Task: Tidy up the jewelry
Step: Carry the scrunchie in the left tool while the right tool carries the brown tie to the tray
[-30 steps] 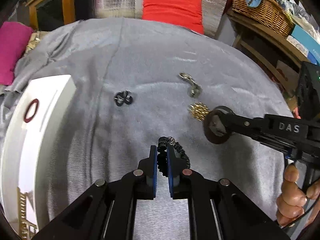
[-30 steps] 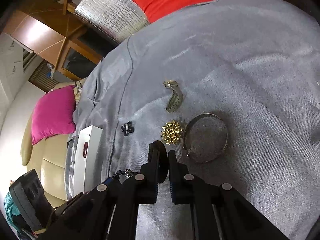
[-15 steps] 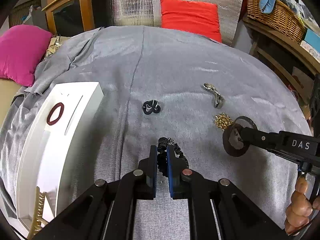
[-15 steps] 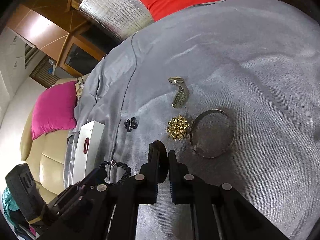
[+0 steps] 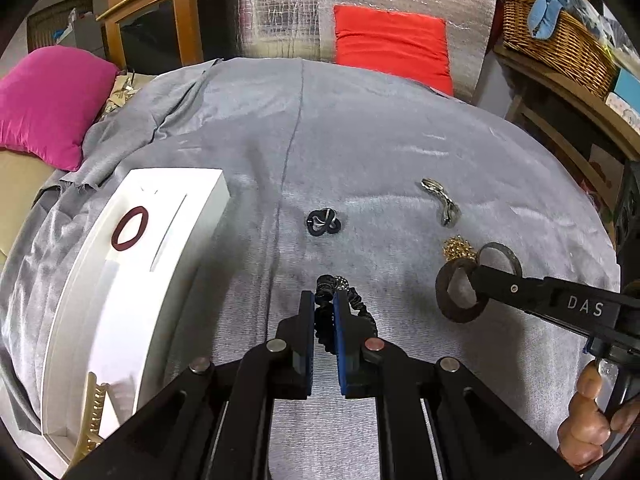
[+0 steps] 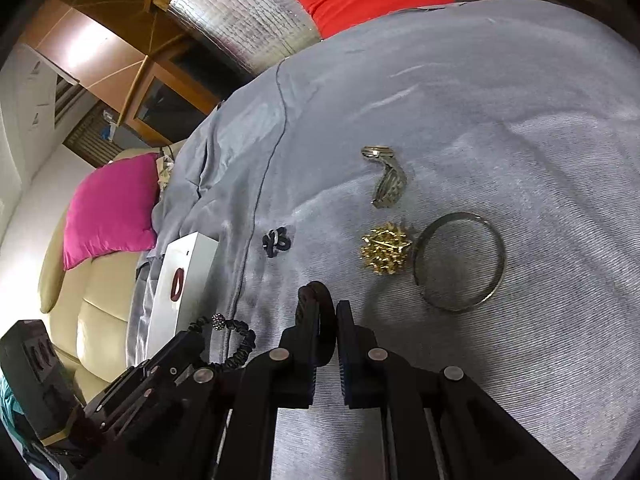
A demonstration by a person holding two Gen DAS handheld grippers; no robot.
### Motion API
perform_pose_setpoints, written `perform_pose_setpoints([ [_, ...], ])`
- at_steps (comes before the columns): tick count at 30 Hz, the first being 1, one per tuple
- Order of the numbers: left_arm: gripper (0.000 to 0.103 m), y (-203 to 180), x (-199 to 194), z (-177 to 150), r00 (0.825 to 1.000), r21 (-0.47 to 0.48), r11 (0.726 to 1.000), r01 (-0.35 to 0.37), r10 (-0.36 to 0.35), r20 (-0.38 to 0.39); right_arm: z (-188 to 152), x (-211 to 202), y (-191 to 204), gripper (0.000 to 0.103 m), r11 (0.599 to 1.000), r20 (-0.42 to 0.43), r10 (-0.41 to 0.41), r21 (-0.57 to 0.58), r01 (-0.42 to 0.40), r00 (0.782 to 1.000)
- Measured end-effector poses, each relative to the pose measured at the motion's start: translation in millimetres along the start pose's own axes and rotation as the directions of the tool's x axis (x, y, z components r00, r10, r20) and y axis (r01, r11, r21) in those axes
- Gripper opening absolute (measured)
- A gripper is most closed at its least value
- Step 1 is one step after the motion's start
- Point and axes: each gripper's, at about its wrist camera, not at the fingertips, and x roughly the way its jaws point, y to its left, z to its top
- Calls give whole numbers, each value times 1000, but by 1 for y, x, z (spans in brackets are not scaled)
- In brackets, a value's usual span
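Observation:
My left gripper (image 5: pixel 321 300) is shut on a black beaded bracelet (image 5: pixel 360 312) and holds it above the grey cloth; the bracelet also shows in the right wrist view (image 6: pixel 234 334). My right gripper (image 6: pixel 326 312) is shut on a dark brown bangle (image 6: pixel 316 300), also visible in the left wrist view (image 5: pixel 456 294). A white jewelry box (image 5: pixel 100 288) lies at the left with a dark red ring (image 5: pixel 129 228) on it. On the cloth lie a small black piece (image 5: pixel 323 222), a silver watch (image 6: pixel 386 178), a gold spiky piece (image 6: pixel 384 249) and a silver bangle (image 6: pixel 458 262).
A grey cloth (image 5: pixel 360 140) covers the round table. A pink cushion (image 5: pixel 44 100) and beige sofa sit at the left. A red cushion (image 5: pixel 390 44) is at the back, a wicker basket (image 5: pixel 560 48) on a shelf at the right. A gold comb (image 5: pixel 94 412) lies in the box.
Both grippers have risen and pulled back from the cloth with their bracelets. The left one has swung toward the white box, which now shows more fully.

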Motion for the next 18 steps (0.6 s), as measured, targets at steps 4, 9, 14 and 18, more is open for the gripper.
perform_pose_setpoints([
  [4, 9, 7, -4, 0, 1000, -10, 1000, -5, 5, 9, -2, 2, 6, 10, 1000, 3, 6, -7, -5, 1000],
  [9, 9, 16, -10, 1, 1000, -28, 1000, -9, 10, 18, -6, 6, 17, 10, 1000, 5, 14, -22, -14, 1000],
  [14, 9, 31, -22, 1, 999, -61, 998, -6, 8, 40, -9, 7, 32, 10, 998, 21, 33, -48, -32, 999],
  [18, 9, 52, -38, 1, 997, -101, 995, -7, 15, 79, -13, 6, 50, 10, 995, 53, 44, -93, -39, 998],
])
